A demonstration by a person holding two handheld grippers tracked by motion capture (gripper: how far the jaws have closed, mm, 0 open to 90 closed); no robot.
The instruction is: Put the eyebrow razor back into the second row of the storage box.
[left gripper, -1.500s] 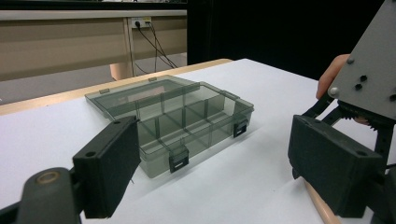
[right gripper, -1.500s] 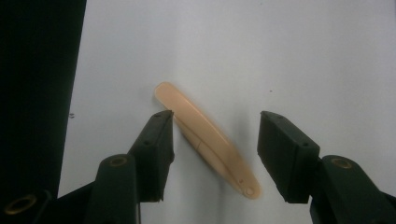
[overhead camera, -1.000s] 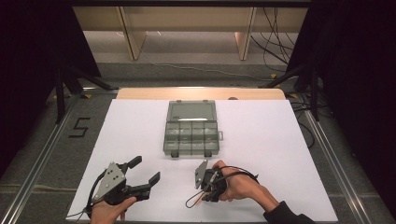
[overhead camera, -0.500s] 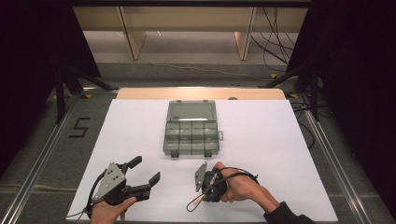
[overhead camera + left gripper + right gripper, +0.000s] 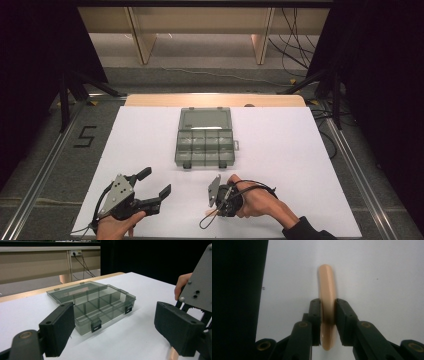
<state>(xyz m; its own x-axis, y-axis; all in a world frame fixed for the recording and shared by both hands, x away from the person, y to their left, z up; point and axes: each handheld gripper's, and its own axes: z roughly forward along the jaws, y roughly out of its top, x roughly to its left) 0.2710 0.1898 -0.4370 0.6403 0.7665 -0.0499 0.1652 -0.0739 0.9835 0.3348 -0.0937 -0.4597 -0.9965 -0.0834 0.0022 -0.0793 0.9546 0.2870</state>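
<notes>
Peach-coloured and smooth, a slim rounded piece (image 5: 327,307) sits pinched between the two black jaws of my right hand-held gripper (image 5: 327,315); I cannot tell what the piece is. It stands on edge between the pads, sticking out beyond them over the white surface (image 5: 374,270). From the high view, that right hand-held gripper (image 5: 220,195) is low at the near edge of the surface, turned to the left, with my hand (image 5: 255,202) wrapped around it and its cable looping beside it.

My left hand-held gripper (image 5: 150,187) rests near the front left of the surface, jaws spread wide with nothing between them. Looking along those jaws, I see a smoky clear plastic organiser box (image 5: 92,305) ahead, its lid laid flat open behind it and its dividers forming rows of small compartments. Two dark latches sit on its front wall. In the high view the box (image 5: 205,137) lies at the middle of the surface, well apart from both grippers.
</notes>
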